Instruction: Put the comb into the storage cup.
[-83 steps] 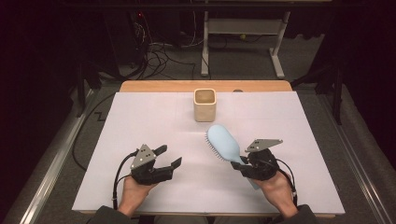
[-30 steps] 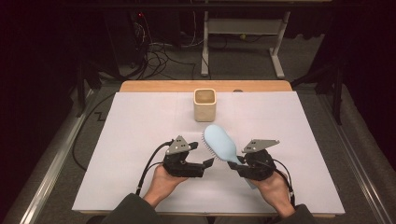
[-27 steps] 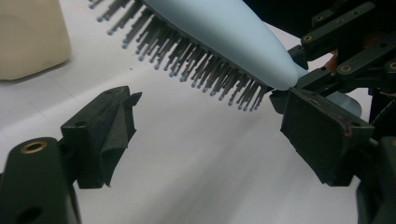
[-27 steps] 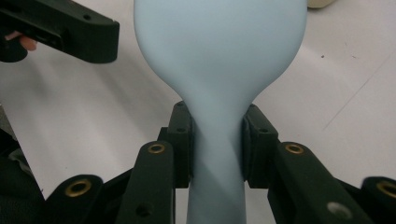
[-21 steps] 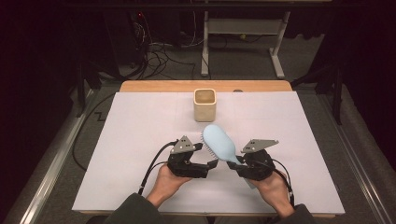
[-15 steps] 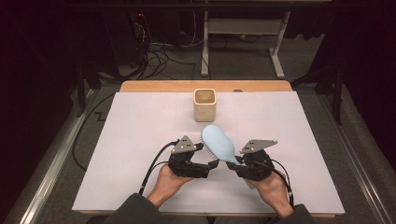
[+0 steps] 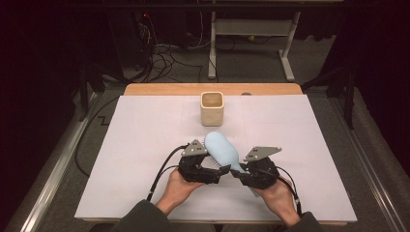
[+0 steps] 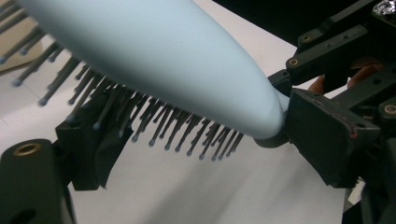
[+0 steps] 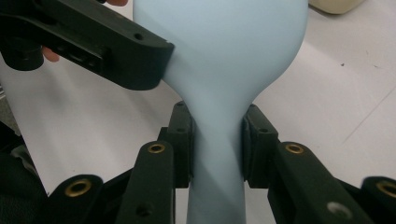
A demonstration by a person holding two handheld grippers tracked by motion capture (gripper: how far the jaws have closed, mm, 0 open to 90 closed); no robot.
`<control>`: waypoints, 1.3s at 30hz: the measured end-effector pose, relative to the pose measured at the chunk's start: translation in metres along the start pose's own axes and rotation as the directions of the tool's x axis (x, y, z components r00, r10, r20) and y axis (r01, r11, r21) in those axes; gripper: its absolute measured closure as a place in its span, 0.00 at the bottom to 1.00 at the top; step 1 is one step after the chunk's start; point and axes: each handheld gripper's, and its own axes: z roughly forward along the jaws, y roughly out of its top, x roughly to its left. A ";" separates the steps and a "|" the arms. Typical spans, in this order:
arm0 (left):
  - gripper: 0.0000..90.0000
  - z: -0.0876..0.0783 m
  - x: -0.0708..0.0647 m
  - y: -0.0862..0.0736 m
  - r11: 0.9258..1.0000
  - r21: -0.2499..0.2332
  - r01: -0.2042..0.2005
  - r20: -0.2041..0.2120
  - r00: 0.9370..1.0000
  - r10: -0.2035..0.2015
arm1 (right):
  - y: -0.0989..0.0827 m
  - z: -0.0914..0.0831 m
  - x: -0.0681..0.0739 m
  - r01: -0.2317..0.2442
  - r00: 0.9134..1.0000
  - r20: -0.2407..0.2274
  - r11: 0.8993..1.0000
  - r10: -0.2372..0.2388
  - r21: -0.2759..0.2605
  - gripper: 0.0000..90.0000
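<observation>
Hairbrush, pale blue, held off the white table cover, near the front-centre of the table betw. the two grippers. Long axis runs diagonal in high view: paddle head up-left twd the cup, handle down-right into the person's right hand. Smooth back faces up; bristles face down and twd the left side.

Right gripper: jaws partly closed, pads pinching the handle at the narrow neck just below the head, one pad each side, both touching. Brush carried by this grip; head sticks out fwd past the jaw tips.

Left gripper: jaws spread around the lower end of the head. In left gripper view one pad sits under the bristles, bristle tips touching or just brushing it; other pad is at the smooth tapered edge near the neck, looks in contact. Firm squeeze or not – cannot tell from the pics.

The two grippers are just beside each other, tips nearly meeting at the neck.

Beige square cup stands upright behind the brush, apart from it, near the table's wooden far edge.
</observation>
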 end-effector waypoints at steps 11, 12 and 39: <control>0.18 0.004 -0.001 0.005 0.999 -0.013 0.040 0.008 0.999 -0.040 | 0.001 0.004 0.006 0.018 1.000 -0.003 1.000 -0.018 -0.001 0.78; 0.18 0.004 -0.001 0.005 0.999 -0.013 0.040 0.008 0.999 -0.040 | 0.001 0.005 0.007 0.017 1.000 -0.003 1.000 -0.017 -0.002 0.78; 0.35 0.004 -0.004 0.014 0.998 -0.009 0.064 0.020 0.998 -0.064 | 0.003 0.004 0.013 0.047 0.999 0.028 0.999 -0.047 -0.006 0.78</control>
